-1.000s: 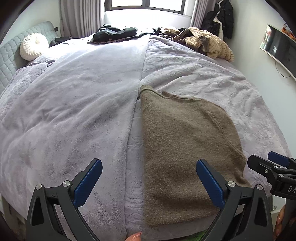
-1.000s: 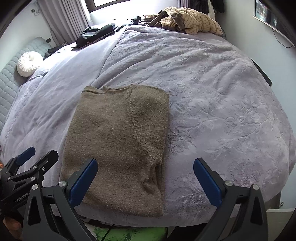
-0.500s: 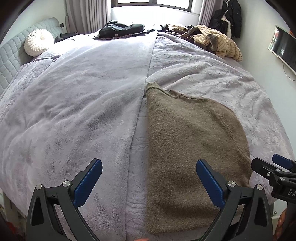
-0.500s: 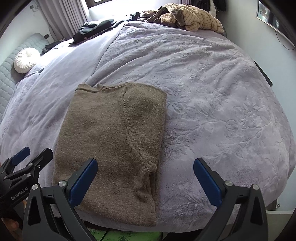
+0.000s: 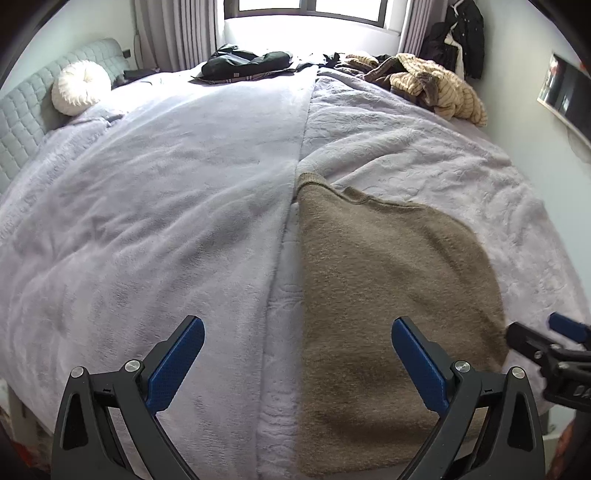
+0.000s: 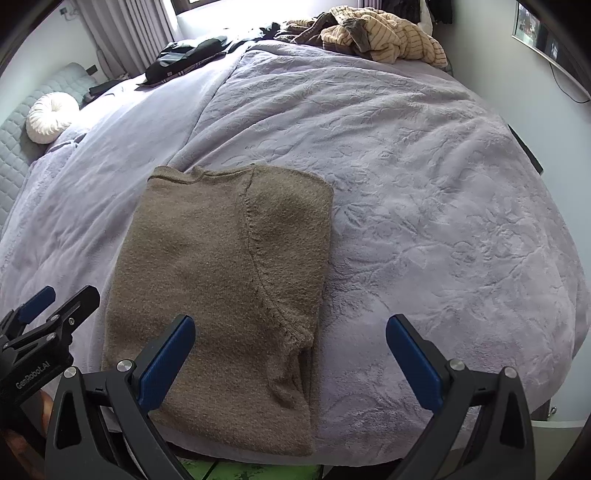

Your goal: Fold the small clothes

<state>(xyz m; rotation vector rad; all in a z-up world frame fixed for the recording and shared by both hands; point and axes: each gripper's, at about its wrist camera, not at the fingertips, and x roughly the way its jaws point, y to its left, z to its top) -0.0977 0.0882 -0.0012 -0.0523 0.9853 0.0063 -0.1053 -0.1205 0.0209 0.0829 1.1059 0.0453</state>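
Both jaws spread wide, empty: left gripper (image 5: 297, 363) and right gripper (image 6: 290, 358) poised near brown sweater's (image 6: 221, 295) hem, likely for folding it upward.

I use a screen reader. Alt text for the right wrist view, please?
A brown sweater, folded lengthwise, lies flat on a lavender bedspread between the open right gripper and the left gripper; other clothes are piled far behind.

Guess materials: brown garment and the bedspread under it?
Brown garment: looks like knitted wool or a wool blend, matte and fuzzy, with a visible ribbed seam and neckline. Bedspread: probably plush fleece or velvet, soft sheen, embossed leaf pattern.
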